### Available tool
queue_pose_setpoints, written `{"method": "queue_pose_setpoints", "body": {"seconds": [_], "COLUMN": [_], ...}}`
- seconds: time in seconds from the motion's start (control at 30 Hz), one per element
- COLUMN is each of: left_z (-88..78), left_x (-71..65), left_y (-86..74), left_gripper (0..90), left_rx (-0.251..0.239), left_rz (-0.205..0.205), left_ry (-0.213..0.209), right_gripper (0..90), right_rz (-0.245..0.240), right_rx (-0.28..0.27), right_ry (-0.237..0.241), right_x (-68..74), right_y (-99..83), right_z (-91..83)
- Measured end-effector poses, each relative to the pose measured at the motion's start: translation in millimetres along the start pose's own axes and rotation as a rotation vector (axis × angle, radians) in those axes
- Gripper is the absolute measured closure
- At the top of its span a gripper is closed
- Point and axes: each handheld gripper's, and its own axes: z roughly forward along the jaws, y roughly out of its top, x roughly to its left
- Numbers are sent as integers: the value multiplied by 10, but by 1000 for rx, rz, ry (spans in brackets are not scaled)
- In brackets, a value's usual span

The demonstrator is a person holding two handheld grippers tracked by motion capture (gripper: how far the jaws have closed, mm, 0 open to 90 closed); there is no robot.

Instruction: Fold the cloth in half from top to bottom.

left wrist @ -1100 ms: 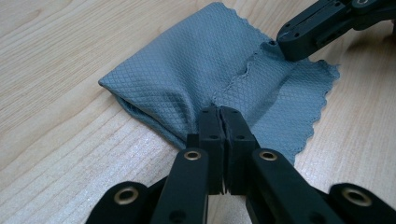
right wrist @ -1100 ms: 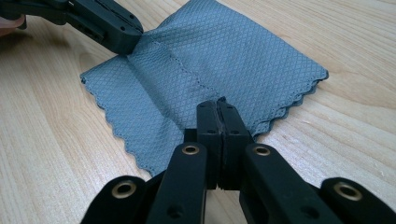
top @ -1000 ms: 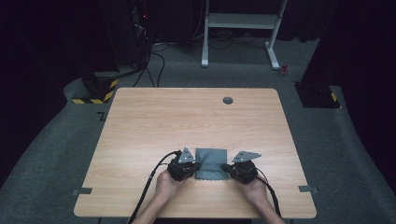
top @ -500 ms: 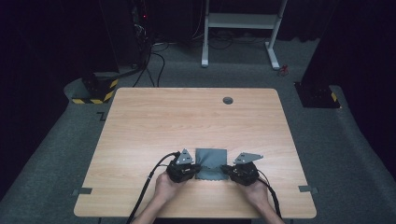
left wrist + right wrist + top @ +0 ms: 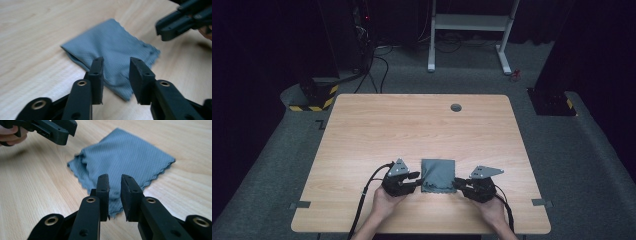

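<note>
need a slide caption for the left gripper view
Left gripper, jaws just opened, poised over a folded grey cloth lying flat on the wooden table.

The folded square of ribbed cloth (image 5: 438,174) is a muted blue-grey, woven in fine parallel lines, with a zigzag pinked edge along its sides, and it lies on a pale wooden table top (image 5: 412,125) of warm beige with long straight grain streaks and a small dark grey round plug (image 5: 456,107). The left gripper (image 5: 116,75) and the right gripper (image 5: 115,192) are both matte black plastic with brass-coloured rivet rings, each topped in the high view by a light grey three-cornered plate. Around the table the carpet floor (image 5: 592,165) is dark grey, and a black block with yellow-and-black hazard stripes (image 5: 314,97) stands beside a white metal frame (image 5: 469,22).
</note>
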Motion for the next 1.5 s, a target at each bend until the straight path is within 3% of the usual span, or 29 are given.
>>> {"method": "queue_pose_setpoints", "body": {"seconds": [0.17,0.4,0.5,0.67,0.97,1.07,1.13,1.2,1.33,1.5], "left_z": [137,384,414,330,190,136,105,121,286,395], "left_x": [37,-29,-54,-66,-111,-85,-34,-12,42,4], "left_y": [90,169,127,-24,-150,-141,-67,-33,77,52], "left_gripper": [595,516,492,467,449,445,448,444,435,411], "left_rx": [31,104,134,151,175,140,80,77,100,185], "left_rz": [-7,7,19,5,7,-15,-58,-56,-57,-3], "left_ry": [69,112,125,145,120,96,97,106,124,137], "right_gripper": [783,781,761,695,666,663,676,684,711,723], "right_rz": [7,-17,-24,-70,-122,-120,-112,-107,-78,-89], "right_rx": [8,76,93,117,126,123,113,103,87,101], "right_ry": [-29,-69,-71,-83,-103,-95,-93,-89,-96,-96], "right_x": [-14,22,46,88,158,148,142,134,85,74], "right_y": [101,143,114,32,-33,-31,-20,-9,49,79], "right_z": [82,363,386,359,285,269,263,265,310,392]}}
